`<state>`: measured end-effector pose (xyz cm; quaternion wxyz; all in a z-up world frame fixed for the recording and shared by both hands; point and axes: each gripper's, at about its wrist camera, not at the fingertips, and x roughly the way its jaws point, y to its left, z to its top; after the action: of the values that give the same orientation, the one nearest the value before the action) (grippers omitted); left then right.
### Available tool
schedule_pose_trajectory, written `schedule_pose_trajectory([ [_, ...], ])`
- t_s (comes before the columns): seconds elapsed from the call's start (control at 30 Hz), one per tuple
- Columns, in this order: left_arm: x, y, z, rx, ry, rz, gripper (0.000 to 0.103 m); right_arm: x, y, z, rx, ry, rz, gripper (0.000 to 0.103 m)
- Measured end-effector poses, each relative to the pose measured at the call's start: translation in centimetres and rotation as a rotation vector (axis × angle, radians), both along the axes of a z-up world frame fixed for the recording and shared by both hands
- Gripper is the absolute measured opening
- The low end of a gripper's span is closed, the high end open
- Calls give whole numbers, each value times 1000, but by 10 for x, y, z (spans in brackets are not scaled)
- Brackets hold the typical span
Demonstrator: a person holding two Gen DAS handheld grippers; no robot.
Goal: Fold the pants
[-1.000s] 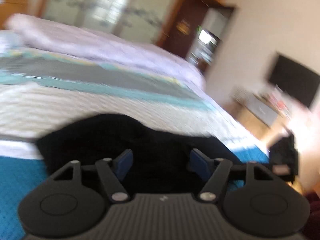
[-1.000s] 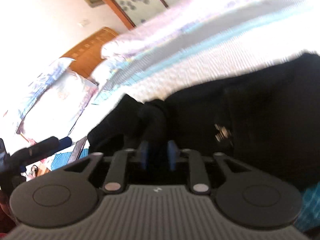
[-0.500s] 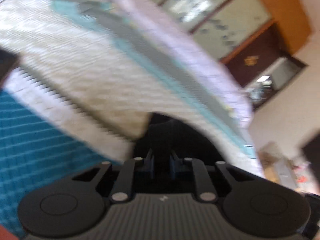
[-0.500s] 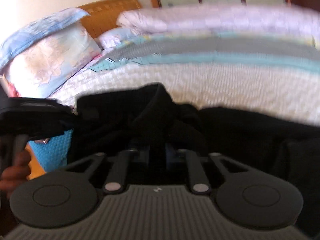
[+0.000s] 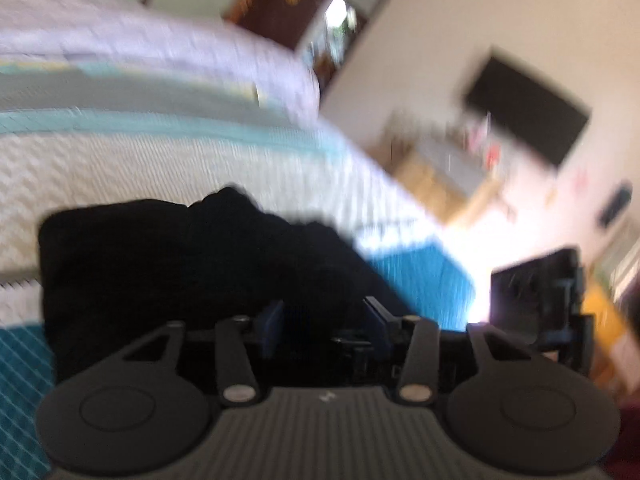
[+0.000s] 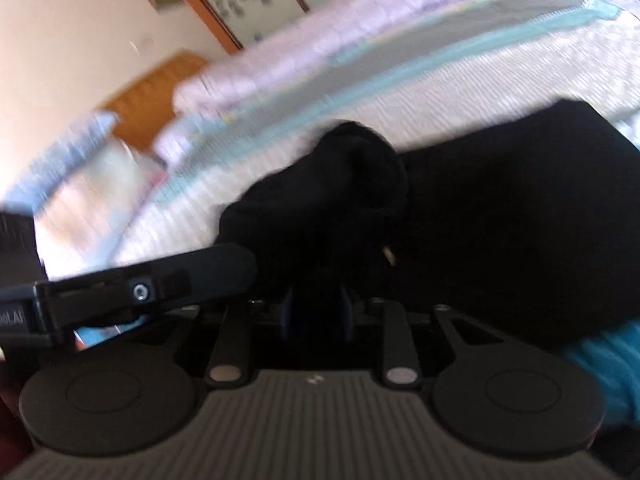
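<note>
The black pants (image 5: 180, 264) lie bunched on the bed, on the white quilted cover. My left gripper (image 5: 322, 322) is open, its blue pads apart over the near edge of the fabric. In the right wrist view the pants (image 6: 500, 216) spread to the right with a raised bunch in the middle. My right gripper (image 6: 316, 312) is shut on a fold of the black pants, and the cloth rises from between its pads. The left gripper's body (image 6: 132, 292) crosses the lower left of that view. Both views are blurred.
The bed (image 5: 120, 160) has a white, teal and grey striped cover with a blue sheet (image 5: 420, 276) at its near edge. Pillows (image 6: 80, 184) and a wooden headboard (image 6: 156, 96) lie at the left. A wall television (image 5: 524, 112) and a low cabinet (image 5: 444, 168) stand beyond the bed's foot.
My left gripper has opened, letting go of the pants it pinched half a second ago, and swung toward the foot of the bed. My right gripper stays shut on the fabric and has tilted.
</note>
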<state>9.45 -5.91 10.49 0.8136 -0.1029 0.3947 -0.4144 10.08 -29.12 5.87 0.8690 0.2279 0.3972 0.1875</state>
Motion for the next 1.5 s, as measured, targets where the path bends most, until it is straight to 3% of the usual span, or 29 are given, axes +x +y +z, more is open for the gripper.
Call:
schedule_pose_trajectory([
  [0.1,-12,-1,12,0,-48,-72,53,-13,-21,2,36,-15,-39,34],
  [0.13,-14,7,18,-17,-72,-66,57,-16,-27,7,44,-39,-52,35],
  [0.23,-14,43,41,-85,-109,35,59,-17,-39,24,-15,-125,-100,35],
  [0.33,8,81,41,-144,-51,209,56,-13,-47,41,-36,-205,-192,35],
  [0.43,33,93,20,-148,59,312,47,0,-37,46,-13,-264,-184,34],
  [0.53,34,78,-1,-72,86,323,45,11,-23,30,-3,-221,-141,34],
  [0.6,34,65,-16,45,101,307,39,25,-14,-1,43,-108,-108,32],
  [0.67,26,67,-32,171,128,311,36,30,3,-38,4,-3,-85,31],
  [0.73,26,67,-48,220,163,325,34,19,2,-39,21,-48,-76,31],
  [0.83,12,67,-46,254,104,301,35,24,-10,-28,45,-9,-80,34],
  [0.87,9,66,-43,269,93,295,36,18,-13,-24,34,-24,-89,39],
  [0.93,2,63,-42,297,74,280,36,5,-23,-18,19,-68,-126,39],
  [1.1,-23,66,-38,330,58,238,36,-23,-85,-11,49,-127,-337,39],
  [1.13,-26,67,-36,330,62,236,36,-27,-97,-10,42,-139,-392,41],
  [1.2,-32,71,-30,330,79,224,36,-36,-124,-11,18,-144,-501,56],
  [1.23,-33,74,-25,323,90,219,36,-37,-134,-15,7,-135,-541,59],
  [1.33,-23,89,-2,188,137,247,36,-39,-155,-30,10,-85,-572,62],
  [1.5,15,71,35,33,95,271,36,-41,-158,-57,103,-12,-573,63],
])
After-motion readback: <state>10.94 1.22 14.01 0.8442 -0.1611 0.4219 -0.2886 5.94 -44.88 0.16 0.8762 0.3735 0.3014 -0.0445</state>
